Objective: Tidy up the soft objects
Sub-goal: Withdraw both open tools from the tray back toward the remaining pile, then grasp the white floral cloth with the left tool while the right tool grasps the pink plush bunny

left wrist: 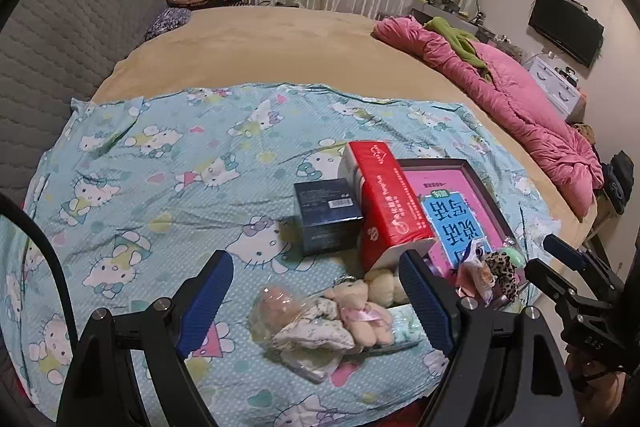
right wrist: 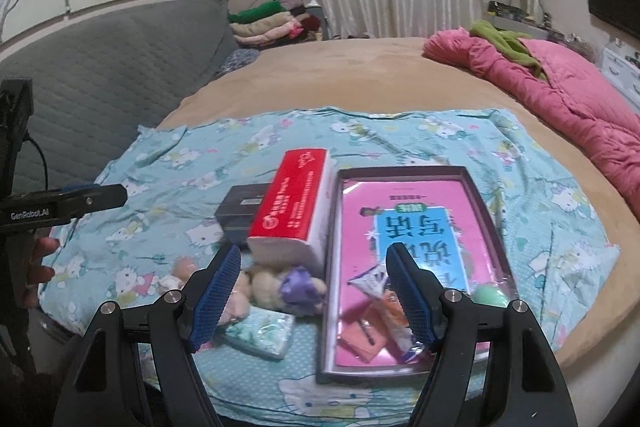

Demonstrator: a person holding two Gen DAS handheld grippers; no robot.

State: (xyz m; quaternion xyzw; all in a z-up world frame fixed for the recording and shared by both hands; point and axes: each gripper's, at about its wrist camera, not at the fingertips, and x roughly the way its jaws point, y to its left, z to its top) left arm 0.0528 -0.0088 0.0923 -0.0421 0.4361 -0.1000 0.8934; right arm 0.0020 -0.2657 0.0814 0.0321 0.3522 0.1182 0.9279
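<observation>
Here both tools hang spread and empty, the left tool (left wrist: 316, 301) above the small plush bears (left wrist: 360, 307) and the right tool (right wrist: 310, 291) over the shallow tray (right wrist: 486, 199), seemingly their bin, on the bed (right wrist: 360, 75).

Soft stuff is all bunched up on the cartoon-cat sheet (left wrist: 160, 163): a couple of little plush bears (left wrist: 360, 311) lying on their sides, touching a clear bag of folded cloth (left wrist: 304, 327) and a floral tissue pack (right wrist: 260, 333). A red tissue pack (right wrist: 294, 203) leans on the tray (right wrist: 404, 171) just behind them.
</observation>
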